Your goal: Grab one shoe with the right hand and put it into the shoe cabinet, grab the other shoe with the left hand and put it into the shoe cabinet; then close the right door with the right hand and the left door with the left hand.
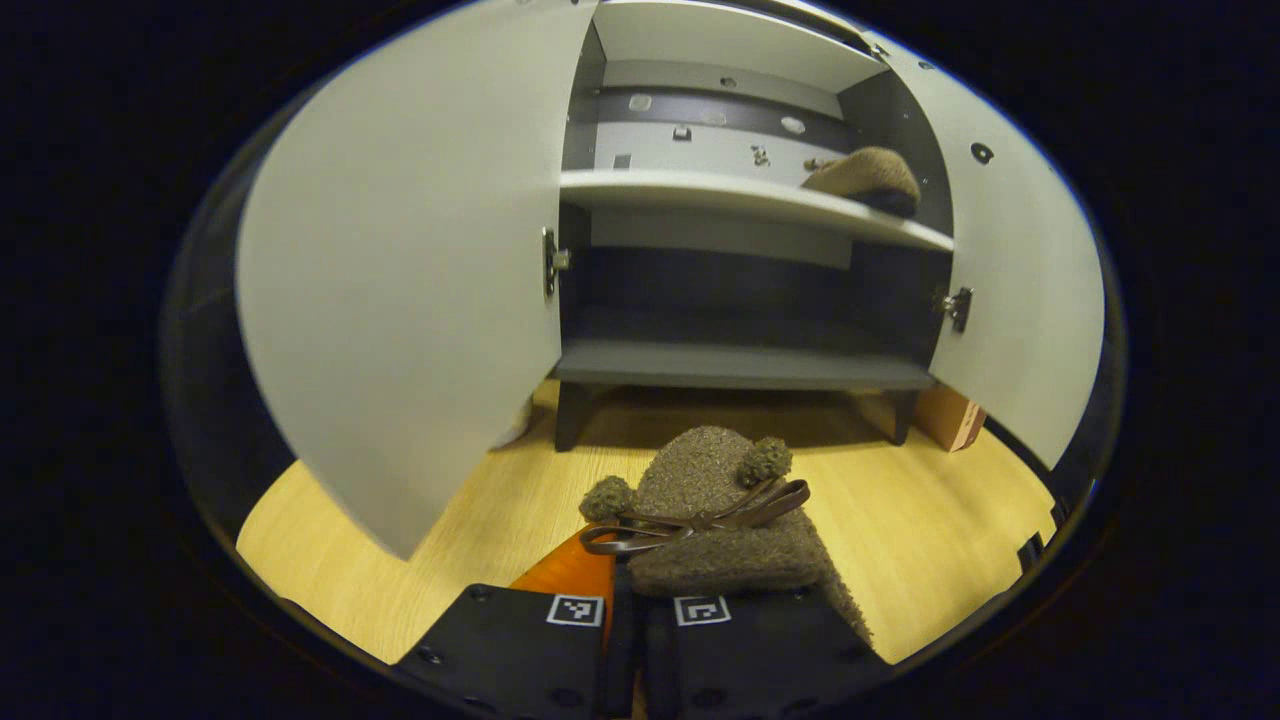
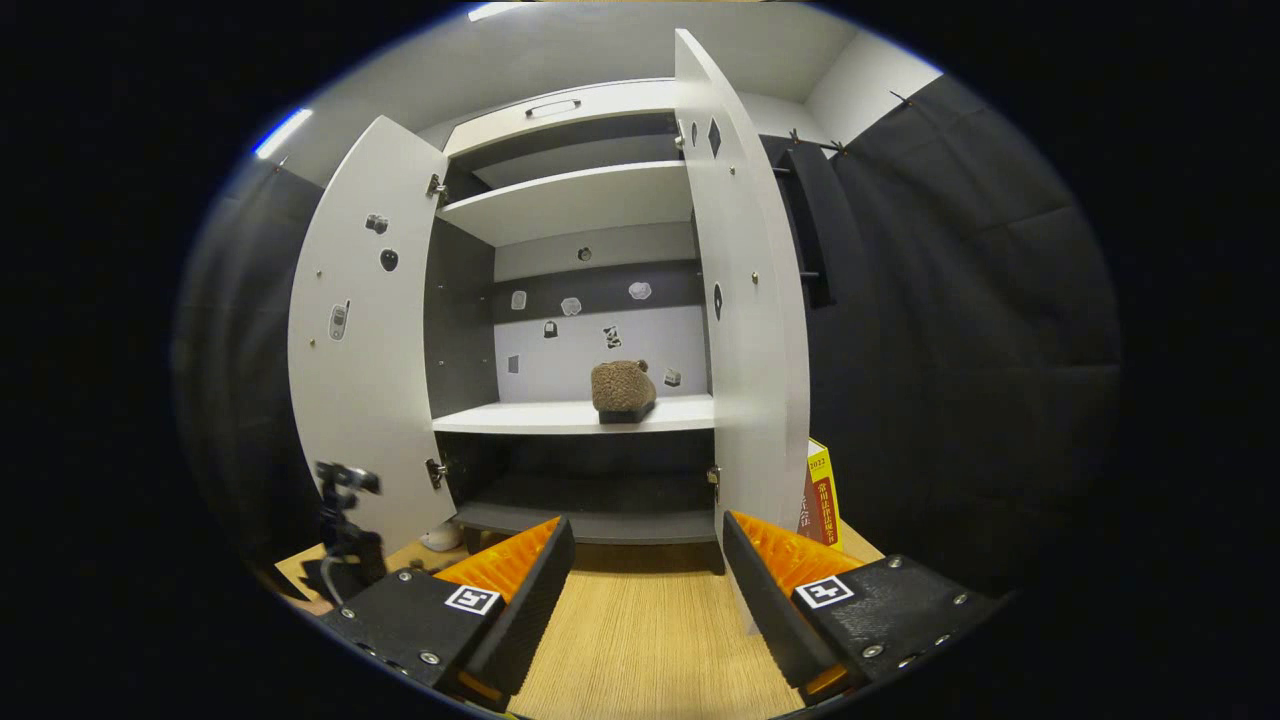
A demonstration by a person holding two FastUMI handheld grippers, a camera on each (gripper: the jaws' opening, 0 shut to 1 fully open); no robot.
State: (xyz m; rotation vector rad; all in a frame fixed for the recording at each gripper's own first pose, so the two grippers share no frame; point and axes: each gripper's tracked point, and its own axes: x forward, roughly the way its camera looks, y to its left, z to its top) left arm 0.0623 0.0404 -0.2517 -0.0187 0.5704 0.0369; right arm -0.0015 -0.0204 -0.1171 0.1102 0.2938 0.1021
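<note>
Left gripper [image 1: 625,600], fingers clenched on second shoe [image 1: 715,525], toe pointing straight ahead at open shoe cabinet [image 1: 740,365], middle shelf [image 1: 700,195] above. First shoe [image 2: 622,387] already on that shelf, right side. Right gripper [image 2: 645,570] fingers spread, empty, facing right door [image 2: 745,330].

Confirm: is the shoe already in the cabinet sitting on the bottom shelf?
No. In the right gripper view the brown slipper rests on the white middle shelf, above the dark bottom shelf.
</note>
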